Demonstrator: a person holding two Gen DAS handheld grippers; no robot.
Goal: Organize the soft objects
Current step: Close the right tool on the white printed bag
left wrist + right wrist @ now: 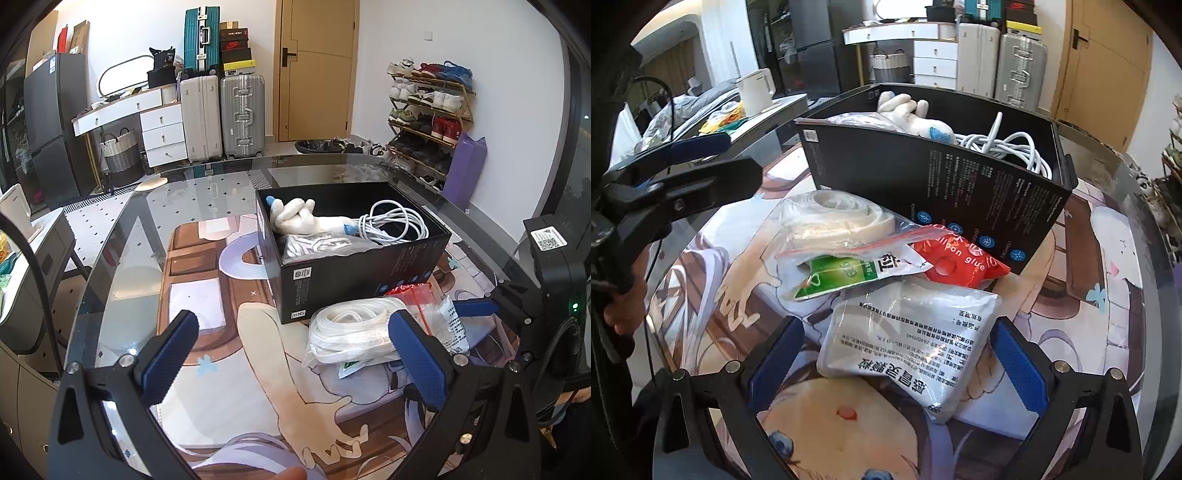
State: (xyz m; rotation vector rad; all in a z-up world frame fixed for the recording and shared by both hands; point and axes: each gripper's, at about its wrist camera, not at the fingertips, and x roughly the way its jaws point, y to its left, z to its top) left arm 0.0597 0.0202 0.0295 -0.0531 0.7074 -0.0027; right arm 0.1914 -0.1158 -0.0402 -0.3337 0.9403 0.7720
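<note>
A: Between the wide-apart fingers of the right gripper, at six o'clock, the white pouch is lying flat. It is looking soft and slippery.

B: Grab its middle. The left gripper is gaping empty too. The black box is waiting at twelve o'clock.

- black box — white print, blue round icons
- white coiled cable
- red pouch, white lettering
- green-and-white packet
- cream strap
</note>
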